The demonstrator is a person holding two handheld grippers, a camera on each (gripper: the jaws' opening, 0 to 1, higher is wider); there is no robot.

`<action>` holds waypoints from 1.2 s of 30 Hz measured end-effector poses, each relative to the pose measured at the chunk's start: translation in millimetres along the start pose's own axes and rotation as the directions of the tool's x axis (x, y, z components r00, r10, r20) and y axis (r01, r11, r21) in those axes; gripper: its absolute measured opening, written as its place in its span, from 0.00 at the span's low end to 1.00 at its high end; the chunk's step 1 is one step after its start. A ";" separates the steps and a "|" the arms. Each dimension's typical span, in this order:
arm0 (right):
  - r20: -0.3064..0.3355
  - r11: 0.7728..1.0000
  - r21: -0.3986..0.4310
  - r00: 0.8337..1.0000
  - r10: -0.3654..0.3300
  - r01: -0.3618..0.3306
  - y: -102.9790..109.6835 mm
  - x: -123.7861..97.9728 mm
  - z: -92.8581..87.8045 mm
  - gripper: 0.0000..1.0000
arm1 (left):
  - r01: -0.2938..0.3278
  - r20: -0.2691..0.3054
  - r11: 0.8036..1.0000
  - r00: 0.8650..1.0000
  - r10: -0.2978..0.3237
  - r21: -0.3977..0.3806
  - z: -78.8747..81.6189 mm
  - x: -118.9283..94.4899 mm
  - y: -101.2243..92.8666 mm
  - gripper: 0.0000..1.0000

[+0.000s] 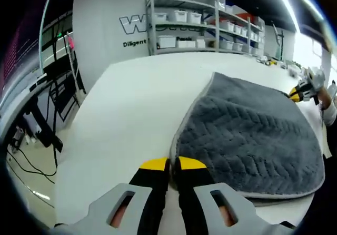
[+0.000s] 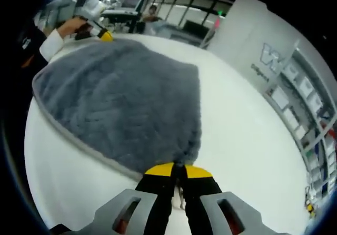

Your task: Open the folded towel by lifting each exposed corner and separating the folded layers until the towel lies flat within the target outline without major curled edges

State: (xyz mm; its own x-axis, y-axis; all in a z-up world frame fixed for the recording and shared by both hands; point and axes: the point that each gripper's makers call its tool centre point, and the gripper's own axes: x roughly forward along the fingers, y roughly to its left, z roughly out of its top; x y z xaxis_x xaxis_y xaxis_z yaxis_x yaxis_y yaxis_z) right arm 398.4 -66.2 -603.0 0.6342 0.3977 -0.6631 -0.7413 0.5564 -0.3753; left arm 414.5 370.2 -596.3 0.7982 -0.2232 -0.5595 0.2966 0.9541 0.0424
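The grey chevron-textured plush towel [image 1: 247, 135] lies spread on the white table [image 1: 131, 114]. The left gripper [image 1: 172, 165], yellow tips pressed together, pinches its near corner; the right gripper [image 2: 178, 169] is likewise clamped on the opposite corner. Uneven pulling could slip a corner loose and curl an edge

Grey towel [image 1: 253, 140] spread flat on the white table [image 1: 131, 114] — plush, chevron-ribbed, with a paler bound edge. Its near-left corner sits pinched at the left gripper's yellow tips, its far-right corner likewise — no curled edges visible.
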 end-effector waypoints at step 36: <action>0.003 0.999 -0.007 0.999 0.038 -0.038 35.1 -31.8 -12.8 0.03 | 0.015 0.101 0.999 0.995 -0.010 -0.045 16.7 16.2 7.3 0.05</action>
State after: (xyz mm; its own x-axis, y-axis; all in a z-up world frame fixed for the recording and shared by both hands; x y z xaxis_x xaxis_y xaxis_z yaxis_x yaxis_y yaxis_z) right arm 349.5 -68.6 -603.4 0.6059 0.4207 -0.6752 -0.7665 0.5360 -0.3539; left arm 438.4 370.3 -591.2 0.8439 -0.2519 -0.4737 0.2844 0.9587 -0.0031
